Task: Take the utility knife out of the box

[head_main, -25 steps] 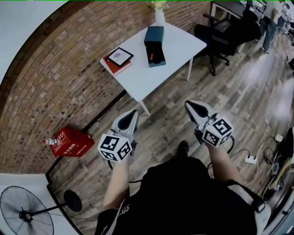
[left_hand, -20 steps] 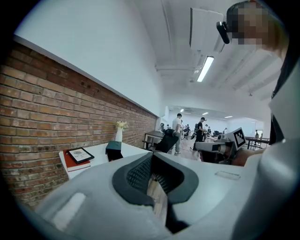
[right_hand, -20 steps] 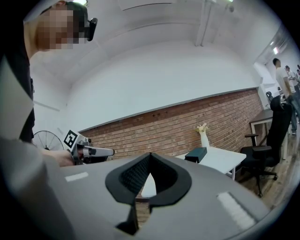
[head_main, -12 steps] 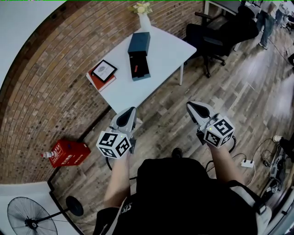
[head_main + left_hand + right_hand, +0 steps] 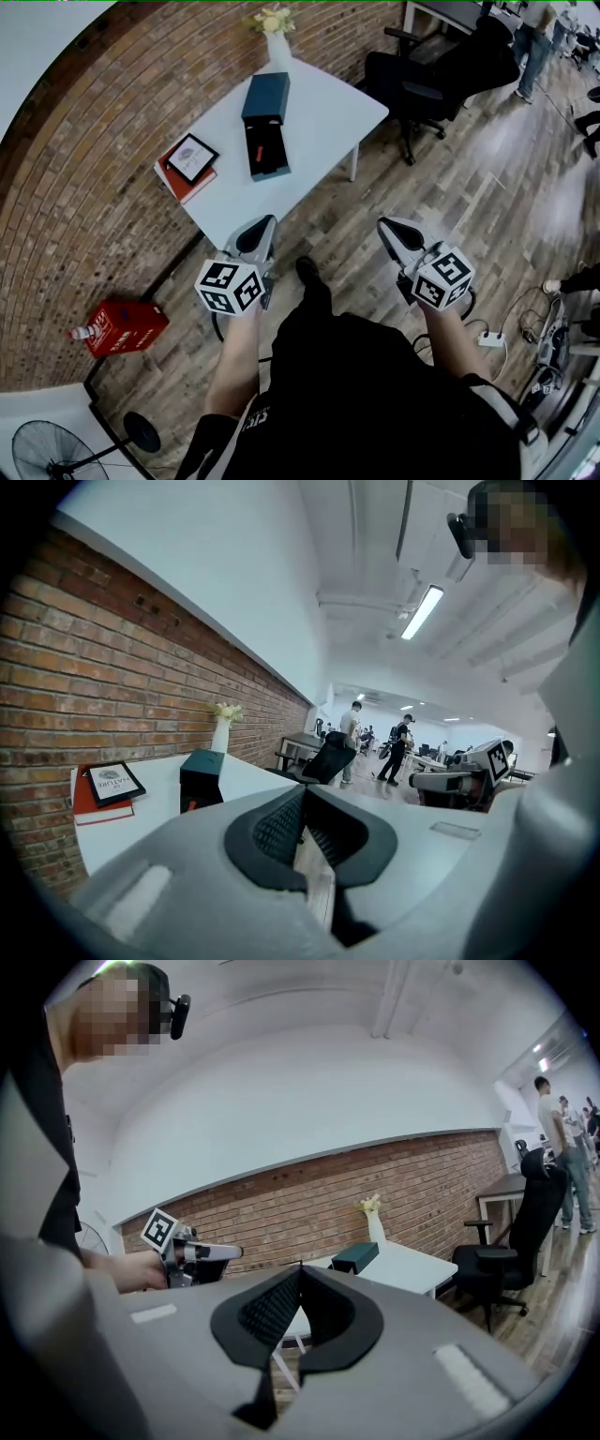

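Left gripper and right gripper, both closed and empty, are held out short of the table, probably on approach; knife lies in open box.

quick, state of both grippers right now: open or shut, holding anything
left gripper: closed, nothing between its jaws.
right gripper: closed, nothing between its jaws.

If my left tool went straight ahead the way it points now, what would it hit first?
Probably the near edge of the white table. The left tool points toward it, with the open box farther along the same line. Depth is unclear, so this is a guess.
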`<state>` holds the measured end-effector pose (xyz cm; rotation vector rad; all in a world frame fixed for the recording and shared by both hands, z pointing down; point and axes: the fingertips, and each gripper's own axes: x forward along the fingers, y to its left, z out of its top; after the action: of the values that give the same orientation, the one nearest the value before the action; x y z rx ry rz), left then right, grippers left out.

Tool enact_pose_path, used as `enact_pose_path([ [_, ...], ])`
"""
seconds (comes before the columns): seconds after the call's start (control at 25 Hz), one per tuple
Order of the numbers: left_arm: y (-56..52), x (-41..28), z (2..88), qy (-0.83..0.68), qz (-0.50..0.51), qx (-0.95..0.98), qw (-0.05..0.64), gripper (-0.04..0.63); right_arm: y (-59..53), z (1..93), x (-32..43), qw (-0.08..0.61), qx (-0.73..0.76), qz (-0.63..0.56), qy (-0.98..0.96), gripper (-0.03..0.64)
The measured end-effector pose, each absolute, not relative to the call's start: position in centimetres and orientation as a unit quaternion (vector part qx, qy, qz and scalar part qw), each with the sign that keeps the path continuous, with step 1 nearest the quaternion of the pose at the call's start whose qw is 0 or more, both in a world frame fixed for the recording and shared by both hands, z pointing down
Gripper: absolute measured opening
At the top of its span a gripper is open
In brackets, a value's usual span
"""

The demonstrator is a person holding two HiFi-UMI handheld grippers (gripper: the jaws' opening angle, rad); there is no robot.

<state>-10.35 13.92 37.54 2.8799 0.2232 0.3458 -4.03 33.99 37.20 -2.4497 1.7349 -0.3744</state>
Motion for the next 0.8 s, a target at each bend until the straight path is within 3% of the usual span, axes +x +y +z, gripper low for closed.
enact_pose_path([
  [0.44,4.4,0.2,37.8,0.087,0.12,0.985,0.09,0.006,23.0,36.2,6.0,0.046,-0.809,-0.128,0.572,0.002],
  [0.8,-5.4,3.2,38.4,0.059,0.103,0.986,0.12,0.006,11.4,34.6,12.6,-0.01,-0.786,-0.129,0.605,0.002],
])
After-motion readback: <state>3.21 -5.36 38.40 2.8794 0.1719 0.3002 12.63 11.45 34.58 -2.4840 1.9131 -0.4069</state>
